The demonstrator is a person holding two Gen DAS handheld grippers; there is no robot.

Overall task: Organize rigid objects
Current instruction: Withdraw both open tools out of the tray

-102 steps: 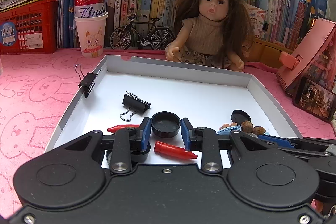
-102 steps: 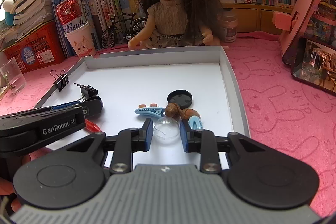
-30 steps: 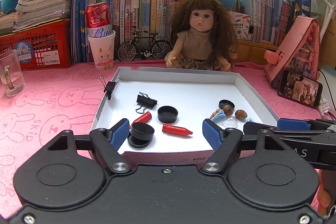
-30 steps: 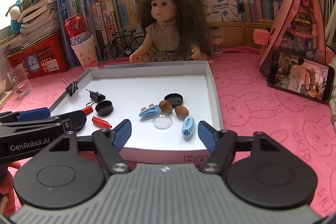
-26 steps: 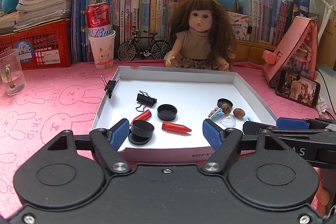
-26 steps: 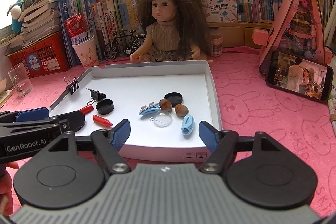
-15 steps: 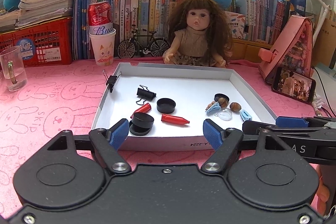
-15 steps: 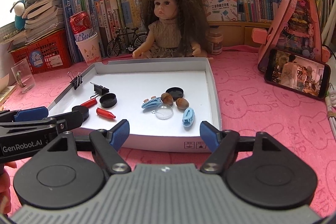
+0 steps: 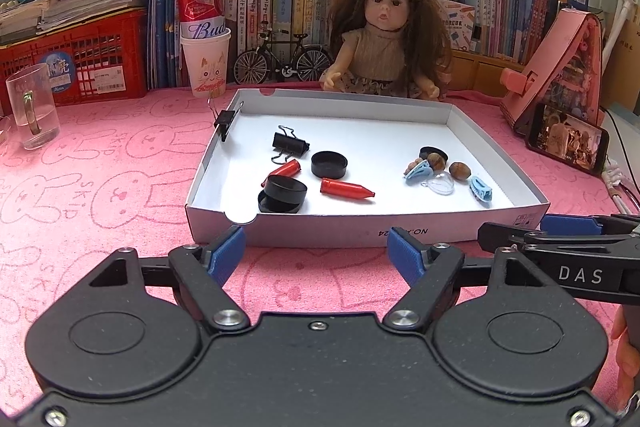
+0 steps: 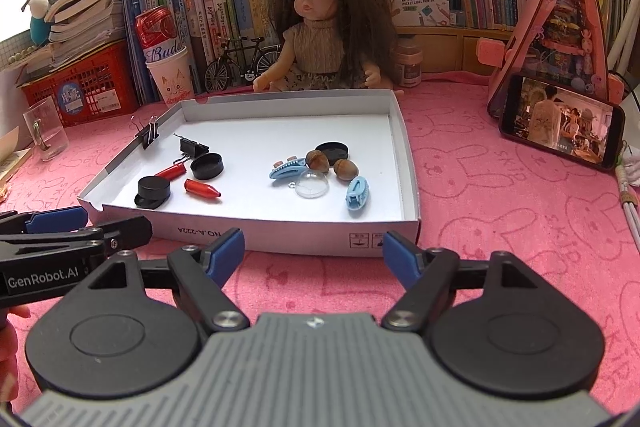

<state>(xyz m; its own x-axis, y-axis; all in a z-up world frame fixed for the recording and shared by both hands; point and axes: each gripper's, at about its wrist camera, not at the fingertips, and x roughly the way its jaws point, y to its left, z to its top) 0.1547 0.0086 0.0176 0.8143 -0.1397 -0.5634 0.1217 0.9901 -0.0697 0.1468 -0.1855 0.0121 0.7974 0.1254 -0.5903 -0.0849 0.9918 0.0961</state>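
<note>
Both hand-held grippers, left and right, hang spread and empty just near of the tray, caps and crayons left, clips and nuts right, where a careless reach could scatter that tight right cluster.

In my white tray: stacked black caps, two red bullet shapes, black binder clip left; blue hair clips, two acorns, clear dome clustered right

Matt white cardboard tray, glossy plastic caps
</note>
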